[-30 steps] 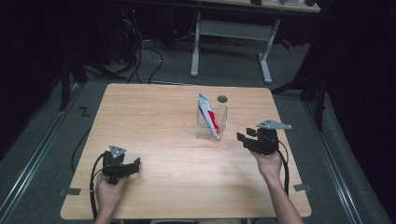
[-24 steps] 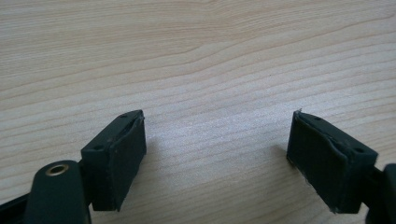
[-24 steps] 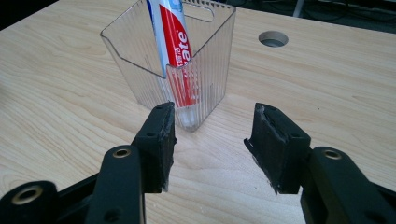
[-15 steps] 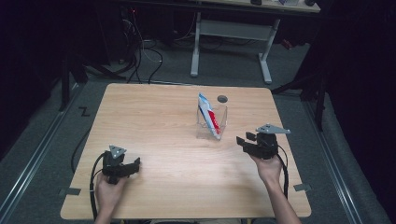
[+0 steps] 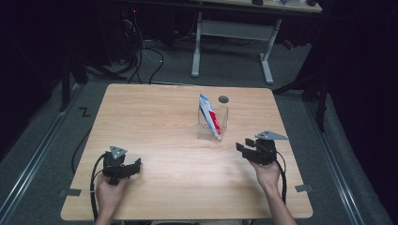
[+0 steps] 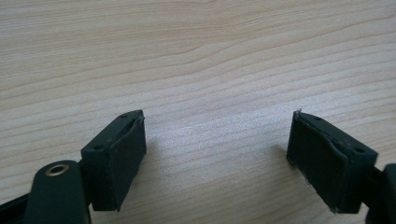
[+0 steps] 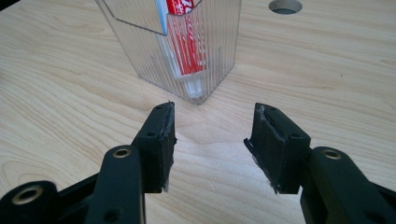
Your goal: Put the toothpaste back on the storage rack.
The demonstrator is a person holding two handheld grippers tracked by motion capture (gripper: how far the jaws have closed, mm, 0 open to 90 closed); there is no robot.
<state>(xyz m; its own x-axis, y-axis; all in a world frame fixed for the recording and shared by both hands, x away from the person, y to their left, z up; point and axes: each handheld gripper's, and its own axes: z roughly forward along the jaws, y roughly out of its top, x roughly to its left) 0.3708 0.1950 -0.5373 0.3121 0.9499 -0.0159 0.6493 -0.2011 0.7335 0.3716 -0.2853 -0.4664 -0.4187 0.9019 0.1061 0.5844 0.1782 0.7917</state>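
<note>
The right gripper (image 5: 245,149), a black 2-jaw tool held in the person's right hand (image 5: 265,171), has sunk a little toward the light wooden table (image 5: 155,117) at its right near side, its jaws apart with nothing between them.

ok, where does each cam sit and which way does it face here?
High view: above the person's side, looking forward and down on the table; both forearms, left gripper, right gripper.
Left gripper view: rides the left gripper, facing bare wood between open jaws.
Right gripper view: rides the right gripper, facing the clear holder with the toothpaste tube, jaws open.
Shared: holder, tube and table hole in high and right gripper views.
</note>
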